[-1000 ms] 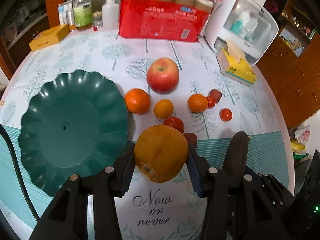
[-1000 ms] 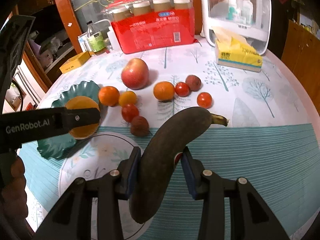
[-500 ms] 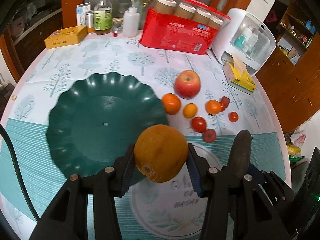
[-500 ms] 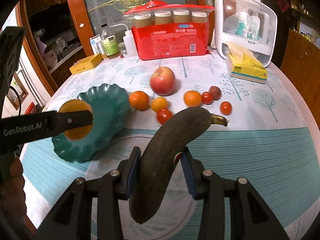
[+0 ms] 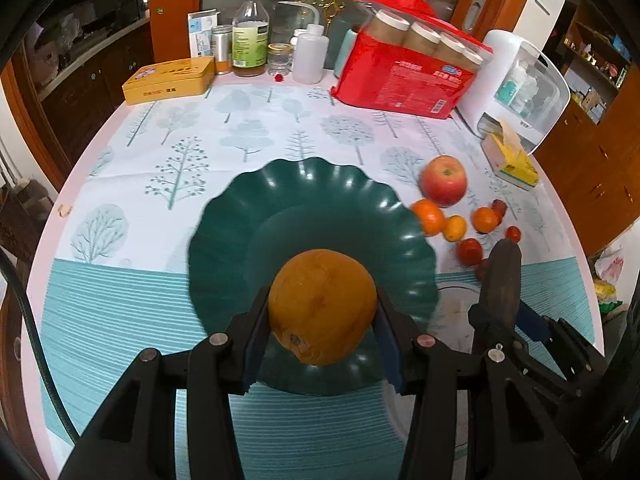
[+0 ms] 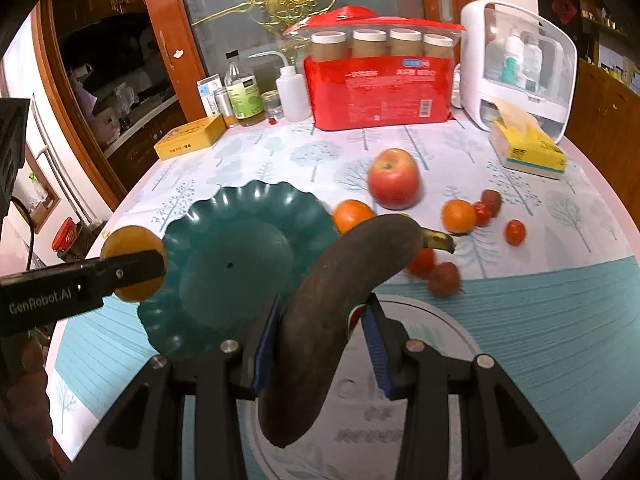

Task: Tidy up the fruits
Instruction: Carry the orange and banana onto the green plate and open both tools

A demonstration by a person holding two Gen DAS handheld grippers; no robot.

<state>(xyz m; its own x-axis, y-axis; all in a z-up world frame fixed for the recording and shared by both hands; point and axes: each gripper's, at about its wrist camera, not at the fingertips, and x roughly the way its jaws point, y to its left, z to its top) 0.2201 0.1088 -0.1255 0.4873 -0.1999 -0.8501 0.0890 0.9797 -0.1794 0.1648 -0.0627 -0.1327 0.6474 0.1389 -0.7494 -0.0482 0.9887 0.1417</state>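
1. Both my hands have slid over to the dark green wavy-edged plastic plate (image 5: 224,240) since a second ago.
2. My left claw (image 5: 322,336) grips the big round orange (image 5: 322,304) above the plate.
3. My right claw (image 6: 320,344) grips the long blackened banana (image 6: 336,292) by the plate's rim.
4. The plate is bare, so there is room. The red apple (image 6: 394,178) and small fruits sit close on the bench (image 5: 160,140).

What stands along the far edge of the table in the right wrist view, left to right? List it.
yellow tin → small blue-and-white box → metal can → green-labelled bottle → small glass jar → white squeeze bottle → red pack of jars → white storage case
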